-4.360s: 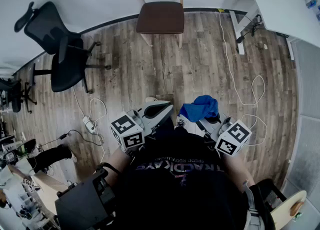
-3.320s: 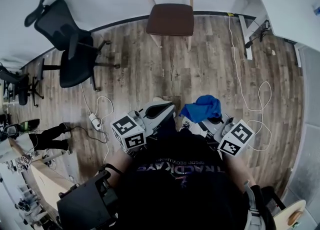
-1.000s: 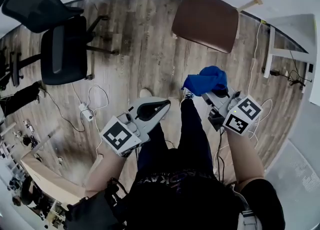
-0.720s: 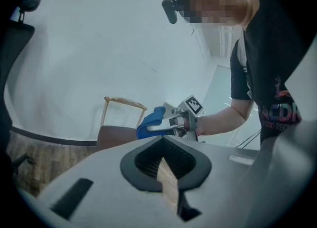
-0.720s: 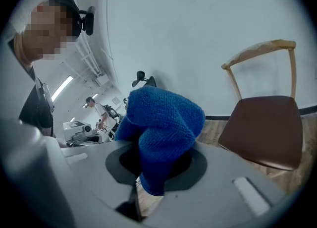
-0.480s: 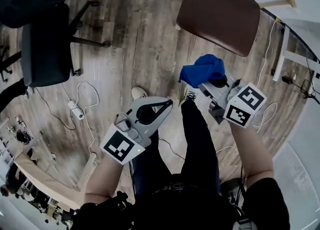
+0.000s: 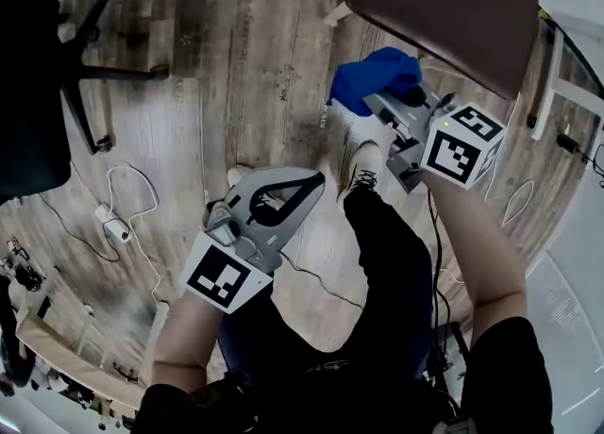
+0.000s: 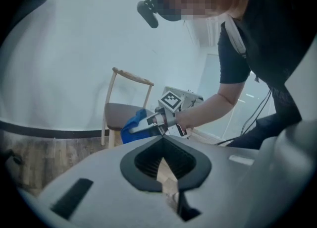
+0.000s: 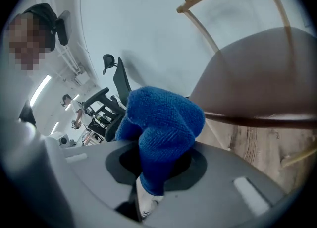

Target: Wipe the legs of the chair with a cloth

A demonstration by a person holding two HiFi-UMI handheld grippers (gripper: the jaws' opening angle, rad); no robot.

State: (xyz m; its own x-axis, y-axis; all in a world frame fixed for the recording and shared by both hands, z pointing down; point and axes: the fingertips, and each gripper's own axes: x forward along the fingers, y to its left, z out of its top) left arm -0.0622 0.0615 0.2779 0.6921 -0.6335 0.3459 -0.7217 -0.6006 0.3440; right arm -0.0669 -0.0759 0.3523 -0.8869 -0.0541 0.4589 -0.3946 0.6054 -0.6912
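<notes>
- Lower centre: the left gripper (image 7: 311,180) has its jaws closed together and holds nothing.
- Upper right: the right gripper (image 7: 379,102) clamps a bunched blue cloth (image 7: 373,76).
- The cloth sits just beside the chair (image 7: 444,3) seat edge, near a pale leg (image 7: 335,15).
- Bare wooden floor (image 7: 236,74) lies open at upper left.

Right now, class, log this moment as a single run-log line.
left gripper: shut, empty | right gripper: shut on blue cloth | cloth: near chair's brown seat | chair legs: no contact seen

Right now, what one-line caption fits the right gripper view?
Right gripper shut on a blue cloth, close to the brown-seated chair.
</notes>
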